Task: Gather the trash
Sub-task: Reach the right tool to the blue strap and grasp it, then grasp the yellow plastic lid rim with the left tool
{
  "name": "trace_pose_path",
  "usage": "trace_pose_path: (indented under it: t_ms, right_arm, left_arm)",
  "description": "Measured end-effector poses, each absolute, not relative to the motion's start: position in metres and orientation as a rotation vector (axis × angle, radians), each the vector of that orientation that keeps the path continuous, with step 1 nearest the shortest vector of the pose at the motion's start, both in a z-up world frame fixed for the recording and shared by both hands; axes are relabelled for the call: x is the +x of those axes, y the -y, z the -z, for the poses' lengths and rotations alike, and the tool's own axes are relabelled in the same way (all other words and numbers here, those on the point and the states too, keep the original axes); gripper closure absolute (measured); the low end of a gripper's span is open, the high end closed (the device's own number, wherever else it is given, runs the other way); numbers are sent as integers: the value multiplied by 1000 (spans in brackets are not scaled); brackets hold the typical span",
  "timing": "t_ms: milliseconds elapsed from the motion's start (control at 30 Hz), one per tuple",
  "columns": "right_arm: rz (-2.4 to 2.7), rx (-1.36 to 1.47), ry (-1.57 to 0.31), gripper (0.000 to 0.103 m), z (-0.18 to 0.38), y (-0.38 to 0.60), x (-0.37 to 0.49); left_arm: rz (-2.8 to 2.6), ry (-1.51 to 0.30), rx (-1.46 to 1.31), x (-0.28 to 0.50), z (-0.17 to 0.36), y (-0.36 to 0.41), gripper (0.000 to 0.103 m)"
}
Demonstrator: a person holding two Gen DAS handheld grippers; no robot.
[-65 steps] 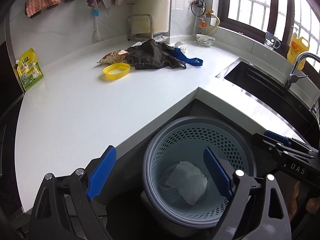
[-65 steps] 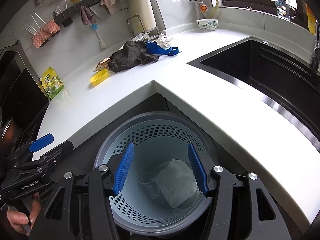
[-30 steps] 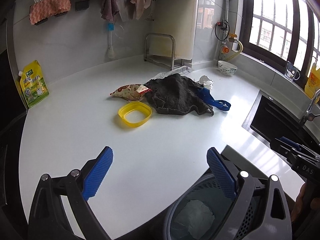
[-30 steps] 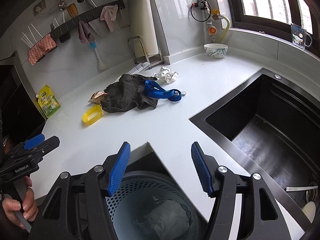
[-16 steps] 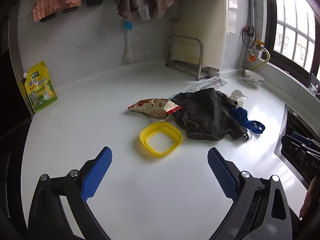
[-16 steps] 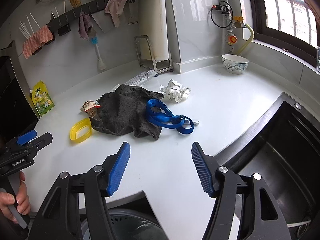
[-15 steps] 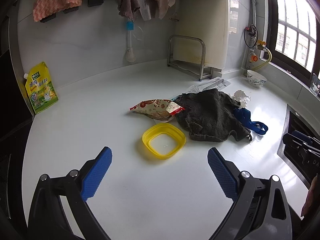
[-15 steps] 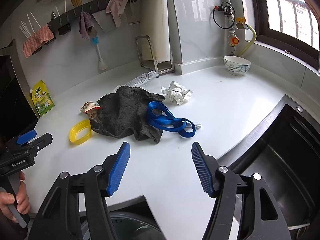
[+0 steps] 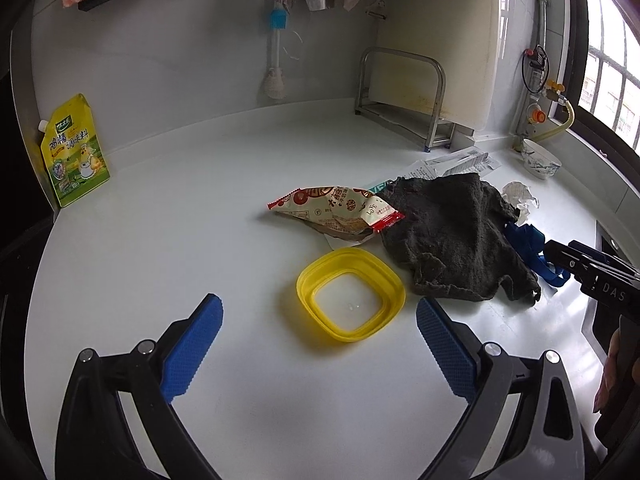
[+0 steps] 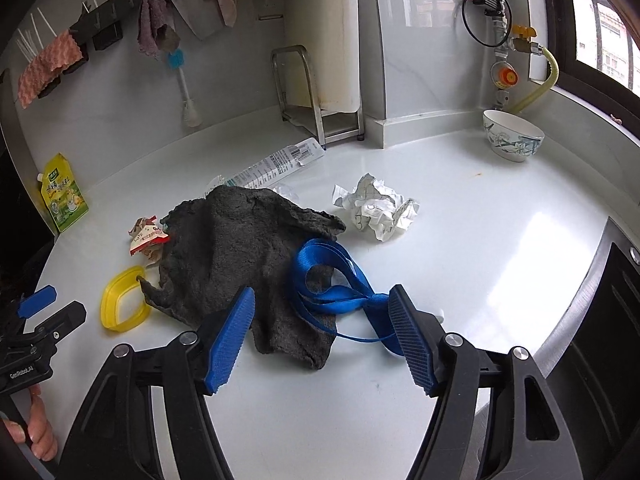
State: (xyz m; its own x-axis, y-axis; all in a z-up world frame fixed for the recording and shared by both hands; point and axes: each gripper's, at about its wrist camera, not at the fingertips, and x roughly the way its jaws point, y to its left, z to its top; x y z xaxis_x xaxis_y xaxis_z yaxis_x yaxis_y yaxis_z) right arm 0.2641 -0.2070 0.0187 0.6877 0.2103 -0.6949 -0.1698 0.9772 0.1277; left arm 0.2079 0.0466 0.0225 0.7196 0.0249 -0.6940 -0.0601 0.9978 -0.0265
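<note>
A red and tan snack wrapper lies on the white counter, beside a dark grey rag. A yellow plastic lid lies just in front of my open, empty left gripper. In the right wrist view my open, empty right gripper hovers over the rag and a blue strap. A crumpled paper ball lies behind the strap. A clear printed package lies behind the rag. The wrapper and the lid show at left.
A yellow seasoning pouch leans on the back wall at left. A steel rack with a cutting board stands at the back. A patterned bowl sits by the window. The black sink is at right.
Both grippers rose from over the grey trash basket and moved forward over the counter toward the pile. The basket has dropped out of view. Both stay open.
</note>
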Motion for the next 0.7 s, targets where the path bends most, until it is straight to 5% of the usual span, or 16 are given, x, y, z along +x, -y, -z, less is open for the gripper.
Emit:
trace_pose_path:
  t_ms: [300,500,567,700]
  right_arm:
    - [-218,54,-837,38,0,197,290]
    - [-255,47,-842,69,2,192,293]
    - [-251,38,-838,88,3,191,292]
    - [-262,64,-838,91,3,195,290]
  left_arm:
    - [-69,-803,-70,218,-12,-49,7]
    - [-73,-817,-81,226,-9,-42,7]
    - [-72,-831,-89,229,-7,-39,7]
    - [-73,-842,-87,231,-4,-33,7]
